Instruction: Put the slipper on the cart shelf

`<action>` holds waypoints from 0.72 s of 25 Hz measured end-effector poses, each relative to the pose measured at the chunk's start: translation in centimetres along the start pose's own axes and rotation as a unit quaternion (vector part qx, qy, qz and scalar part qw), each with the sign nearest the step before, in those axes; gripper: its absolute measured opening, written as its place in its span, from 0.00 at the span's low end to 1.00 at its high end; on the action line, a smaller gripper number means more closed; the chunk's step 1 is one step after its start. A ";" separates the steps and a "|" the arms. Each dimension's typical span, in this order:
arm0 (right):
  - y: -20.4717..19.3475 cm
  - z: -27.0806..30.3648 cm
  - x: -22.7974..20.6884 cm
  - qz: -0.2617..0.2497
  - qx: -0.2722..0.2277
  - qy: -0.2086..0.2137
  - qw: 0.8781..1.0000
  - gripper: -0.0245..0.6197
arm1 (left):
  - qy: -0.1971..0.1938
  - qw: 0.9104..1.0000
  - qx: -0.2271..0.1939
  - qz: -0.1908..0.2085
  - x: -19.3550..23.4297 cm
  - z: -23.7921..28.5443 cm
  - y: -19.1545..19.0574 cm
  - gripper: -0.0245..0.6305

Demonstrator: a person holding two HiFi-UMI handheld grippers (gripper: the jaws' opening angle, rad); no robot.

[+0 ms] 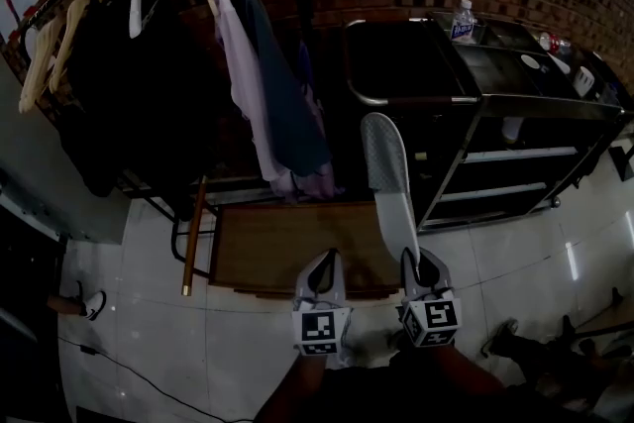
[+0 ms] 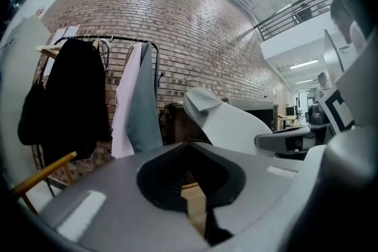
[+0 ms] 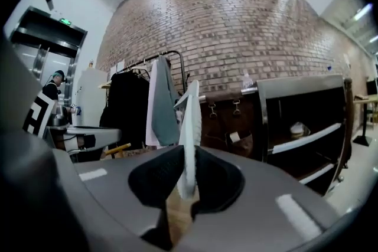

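One slipper [image 1: 388,183] juts forward from right tongs [image 1: 424,263].

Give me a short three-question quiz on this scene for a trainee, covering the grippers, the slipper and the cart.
1. True or false: the left gripper holds the slipper.
2. What stands on top of the cart? A) bottle B) kettle C) lamp
3. What hangs left of the cart?
Key: 1 false, the right gripper grips it by one end; 2 A; 3 clothes.
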State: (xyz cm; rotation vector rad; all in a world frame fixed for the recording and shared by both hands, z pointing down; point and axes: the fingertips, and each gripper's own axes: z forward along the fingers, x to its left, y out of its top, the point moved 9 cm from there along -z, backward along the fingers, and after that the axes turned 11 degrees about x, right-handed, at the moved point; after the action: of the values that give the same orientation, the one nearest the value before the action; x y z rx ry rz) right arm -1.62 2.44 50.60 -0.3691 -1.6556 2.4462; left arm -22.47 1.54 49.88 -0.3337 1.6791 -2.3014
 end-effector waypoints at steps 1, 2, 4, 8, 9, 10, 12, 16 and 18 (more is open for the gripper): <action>0.4 -0.3 0.1 -0.008 -0.009 0.000 1.000 0.11 | 0.001 1.000 -0.004 0.000 0.0 -0.1 0.2 0.06; 0.6 -0.6 0.2 -0.015 -0.016 -0.001 1.000 0.11 | 0.001 1.000 -0.007 0.000 0.0 -0.3 0.5 0.06; 1.1 -1.2 0.3 -0.028 -0.027 -0.004 0.999 0.11 | 0.004 1.000 -0.012 -0.002 0.0 -0.5 0.8 0.06; 2.1 -1.6 0.3 -0.045 -0.049 -0.009 0.998 0.11 | 0.008 1.000 -0.016 0.002 0.0 -0.7 1.3 0.06; 2.2 -1.6 0.4 -0.046 -0.056 -0.005 0.997 0.11 | 0.007 1.000 -0.018 0.003 -0.1 -0.8 1.4 0.06; 2.6 -1.7 0.6 -0.047 -0.064 -0.001 0.997 0.11 | 0.007 1.000 -0.019 0.003 -0.1 -0.8 1.5 0.06; 3.2 -2.0 0.8 -0.052 -0.070 -0.003 0.996 0.11 | 0.005 1.000 -0.024 0.006 -0.2 -0.9 1.8 0.06; 3.5 -2.2 0.7 -0.052 -0.072 -0.007 0.996 0.11 | 0.002 0.999 -0.031 0.010 -0.4 -1.2 2.3 0.06; 3.6 -2.3 0.6 -0.051 -0.070 -0.009 0.996 0.11 | -0.002 0.999 -0.035 0.008 -0.5 -1.3 2.4 0.06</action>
State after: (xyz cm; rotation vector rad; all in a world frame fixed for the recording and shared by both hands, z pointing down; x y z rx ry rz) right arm -1.50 3.35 46.37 -0.2755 -1.8125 2.2736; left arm -22.21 2.17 47.16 -0.3375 1.7567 -2.2324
